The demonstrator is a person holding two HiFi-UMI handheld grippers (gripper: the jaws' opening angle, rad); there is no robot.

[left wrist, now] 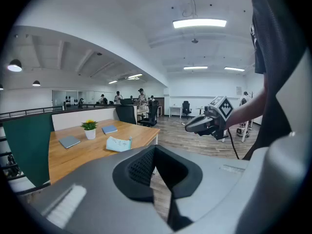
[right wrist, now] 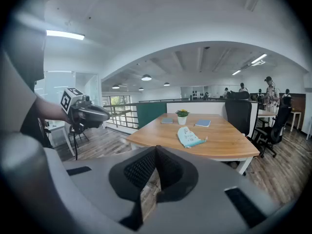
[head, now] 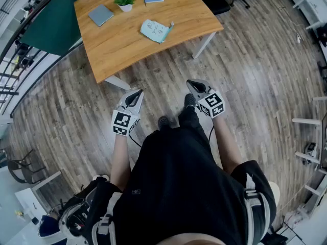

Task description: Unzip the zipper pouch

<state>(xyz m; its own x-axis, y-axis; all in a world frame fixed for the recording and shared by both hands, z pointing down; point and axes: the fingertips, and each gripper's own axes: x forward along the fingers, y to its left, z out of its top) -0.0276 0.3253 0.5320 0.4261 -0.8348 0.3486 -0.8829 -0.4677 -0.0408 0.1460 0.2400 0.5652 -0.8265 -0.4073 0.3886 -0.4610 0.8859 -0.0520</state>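
Zipper pouch [head: 155,31], pale blue: lies flat on the desk [head: 122,47], with a potted plant [head: 124,2] and two blue notebooks [head: 101,15] beyond it. Left claw [head: 136,95] and right claw [head: 194,84]: both shut, empty, tilted slightly downward over the wood floor [head: 245,75], well apart from the desk.

Left gripper [head: 137,93], right gripper [head: 192,83]: both closed, empty.

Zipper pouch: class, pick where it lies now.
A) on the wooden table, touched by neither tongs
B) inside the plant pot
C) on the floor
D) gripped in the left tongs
A: the zipper pouch lies on the wooden table, while the left tongs and right tongs sit over the floor, short of it.
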